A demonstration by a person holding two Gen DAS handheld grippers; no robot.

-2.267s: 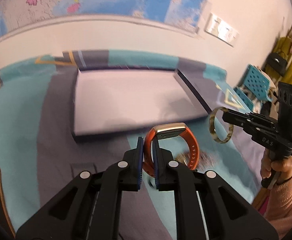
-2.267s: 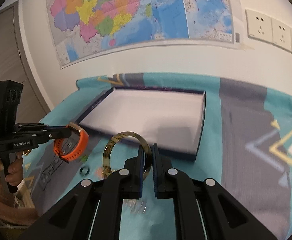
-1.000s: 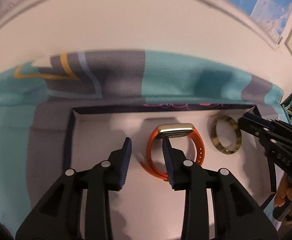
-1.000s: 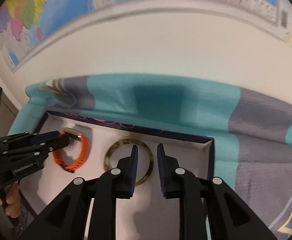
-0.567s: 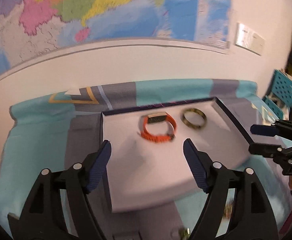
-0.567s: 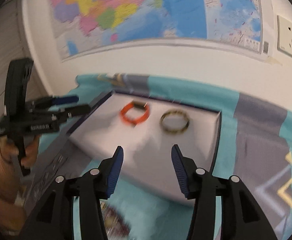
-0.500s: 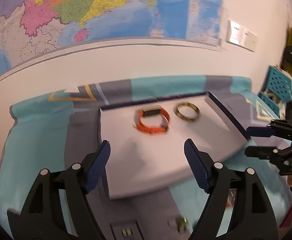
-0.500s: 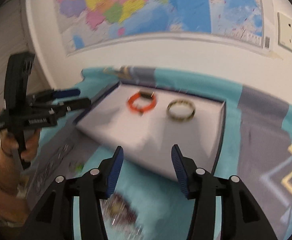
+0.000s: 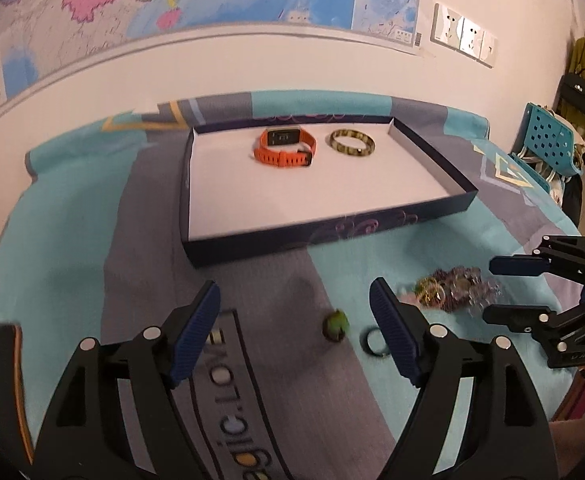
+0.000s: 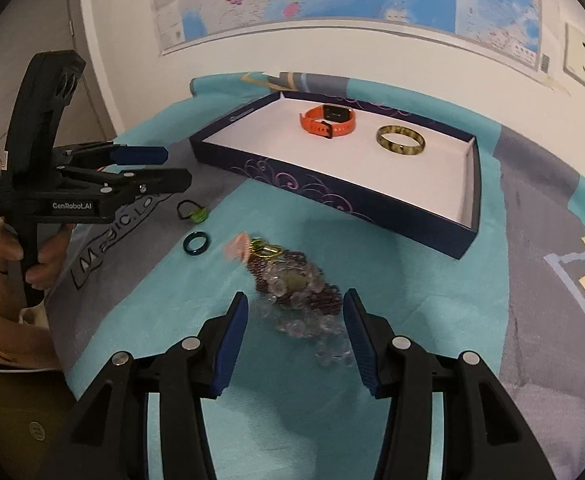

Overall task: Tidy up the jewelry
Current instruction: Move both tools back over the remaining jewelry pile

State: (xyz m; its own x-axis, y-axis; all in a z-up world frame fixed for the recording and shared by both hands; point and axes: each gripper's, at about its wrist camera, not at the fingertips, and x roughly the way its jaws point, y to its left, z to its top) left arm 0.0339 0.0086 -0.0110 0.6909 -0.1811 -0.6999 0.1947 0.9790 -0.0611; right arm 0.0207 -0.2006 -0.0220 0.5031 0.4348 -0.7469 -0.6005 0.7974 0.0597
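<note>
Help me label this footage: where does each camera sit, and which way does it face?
Left wrist: on the left gripper, looking down its open fingers at the green-stoned ring; the right gripper shows at right.
Right wrist: on the right gripper, facing the bead pile; the left gripper and its hand show at left.
Shared: the tray, orange watch and bangle.
</note>
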